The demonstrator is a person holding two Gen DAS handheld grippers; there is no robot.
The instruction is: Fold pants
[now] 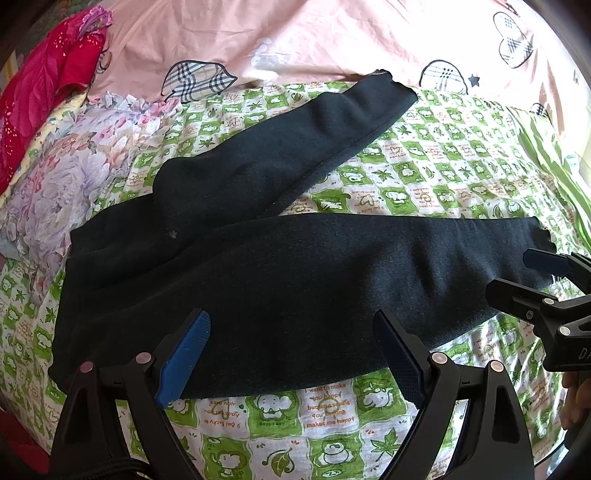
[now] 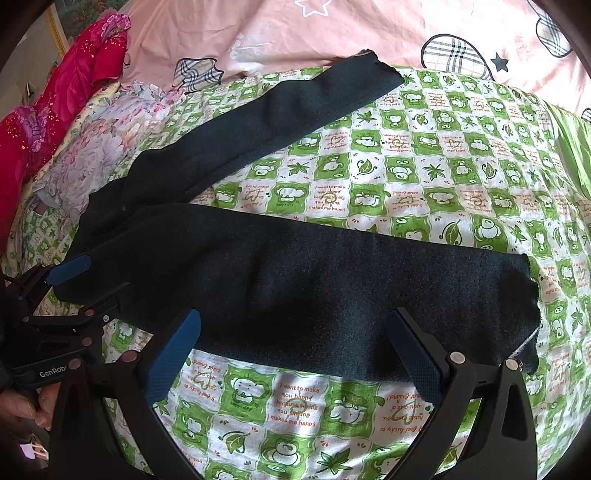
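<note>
The left gripper point(image 1: 291, 354) has its jaws spread wide, the blue pads hanging over the near edge of the dark pants point(image 1: 280, 280) without closing on the cloth. The right gripper point(image 2: 295, 354) is spread wide too, its jaws over the near edge of the lower trouser leg. The pants lie flat across the middle of the frame, waist toward the left, the two legs splayed apart toward the right, one running to the upper right. Under them is a green and white checked bedsheet point(image 2: 424, 173) printed with cartoon animals and leaves. Beyond it, along the top, lies a pink quilt point(image 1: 332, 33) with plaid hearts. At upper left sit a floral pillow point(image 1: 70, 166) and red cloth point(image 1: 44, 81).
</note>
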